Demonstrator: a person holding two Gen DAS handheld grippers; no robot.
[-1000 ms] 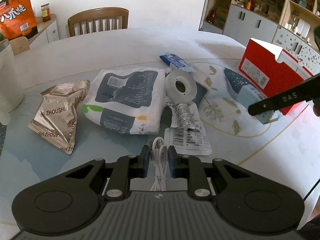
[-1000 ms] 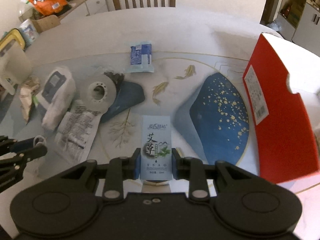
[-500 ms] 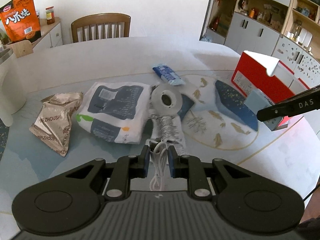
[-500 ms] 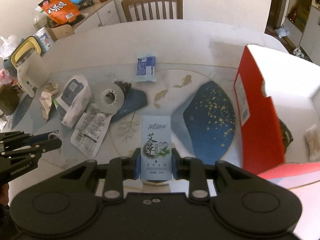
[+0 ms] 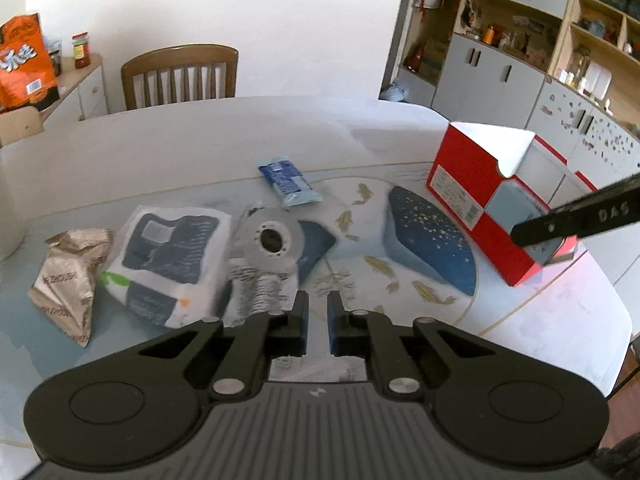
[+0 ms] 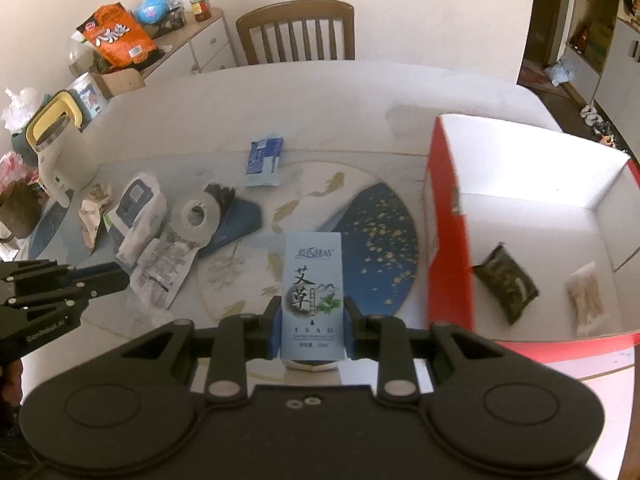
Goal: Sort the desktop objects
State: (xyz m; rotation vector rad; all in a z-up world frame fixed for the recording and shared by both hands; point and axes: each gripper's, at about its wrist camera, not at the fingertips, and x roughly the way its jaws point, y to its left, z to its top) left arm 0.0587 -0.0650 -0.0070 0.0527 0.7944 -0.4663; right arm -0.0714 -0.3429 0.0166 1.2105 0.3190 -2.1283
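Observation:
My right gripper point(image 6: 313, 320) is shut on a pale blue TSAO carton point(image 6: 313, 280) and holds it above the table, just left of the open red box point(image 6: 448, 240). The carton point(image 5: 520, 216) also shows in the left wrist view, in front of the red box point(image 5: 464, 184). Inside the box lie a dark packet point(image 6: 505, 282) and a pale packet point(image 6: 585, 300). My left gripper point(image 5: 317, 320) is nearly shut with a narrow gap; no cable shows between its fingers now. It hangs above the table near the plastic bag point(image 5: 256, 292).
On the table lie a white-and-blue pack point(image 5: 168, 256), a crumpled foil bag point(image 5: 68, 276), a tape roll point(image 5: 272, 240) and a blue sachet point(image 5: 289, 184). A white kettle point(image 6: 56, 152) stands at the left. A wooden chair point(image 5: 180, 76) is behind.
Both grippers have risen and the views have widened. The white cable seen between my left fingers earlier is out of sight now. The right gripper has carried the carton closer to the red box.

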